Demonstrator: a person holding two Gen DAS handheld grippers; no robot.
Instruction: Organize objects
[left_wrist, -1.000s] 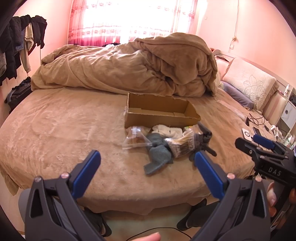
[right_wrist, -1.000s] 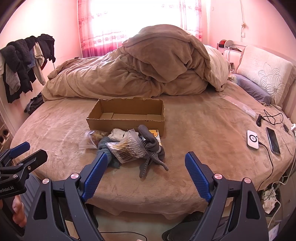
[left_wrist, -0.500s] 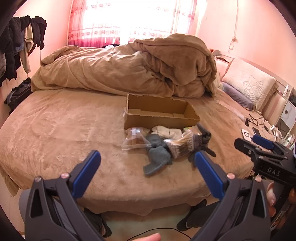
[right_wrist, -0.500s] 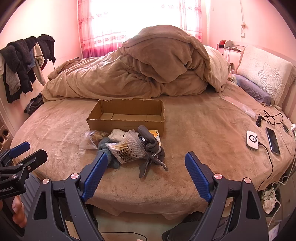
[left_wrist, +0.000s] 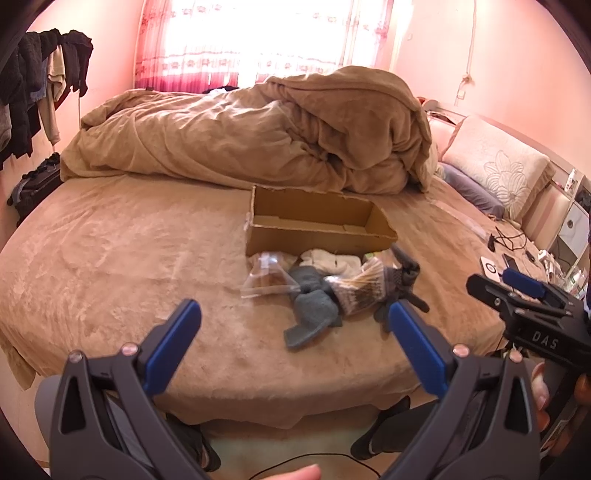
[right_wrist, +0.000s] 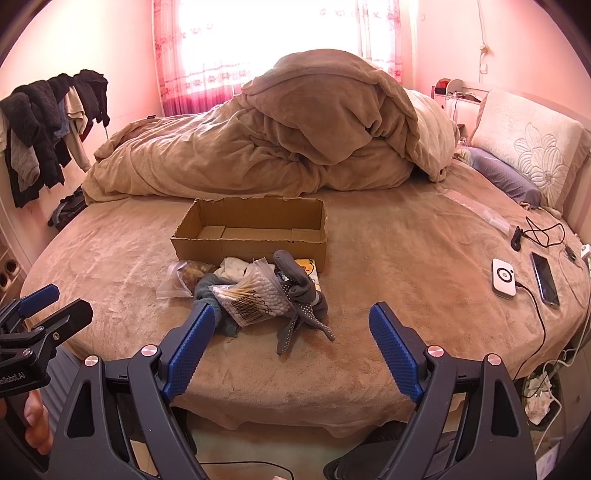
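The task looks to be at its very start: the open brown cardboard box (right_wrist: 251, 230) on the tan plush bed cover (right_wrist: 406, 266) shows only its bare bottom, and all the loose things lie outside it, in one small heap touching or just beside its near wall, toward the near edge of the bed. In this heap I see a clear plastic bag of cotton swabs with wooden sticks (right_wrist: 251, 297) on top, a dark grey sock with white dots (right_wrist: 301, 295) draped over its right side, a blue-grey knitted sock (left_wrist: 312, 310) under its left side, a crumpled white cloth (right_wrist: 234, 266) against the box wall, a clear zip bag with something brown inside (right_wrist: 184, 277) at the left end, and a flat yellow packet (right_wrist: 309, 267) of which only a corner shows. So, in my judgement, every one of these is left to be put into the box. The left gripper (left_wrist: 291, 328) has its blue-padded fingers spread wide and holds nothing; it hangs off the near edge of the bed, and the heap lies ahead of it, a little to its right. The right gripper (right_wrist: 290, 332) is also wide open and empty, off the same edge, with the heap straight ahead, between the lines of its two fingers but not yet reached.
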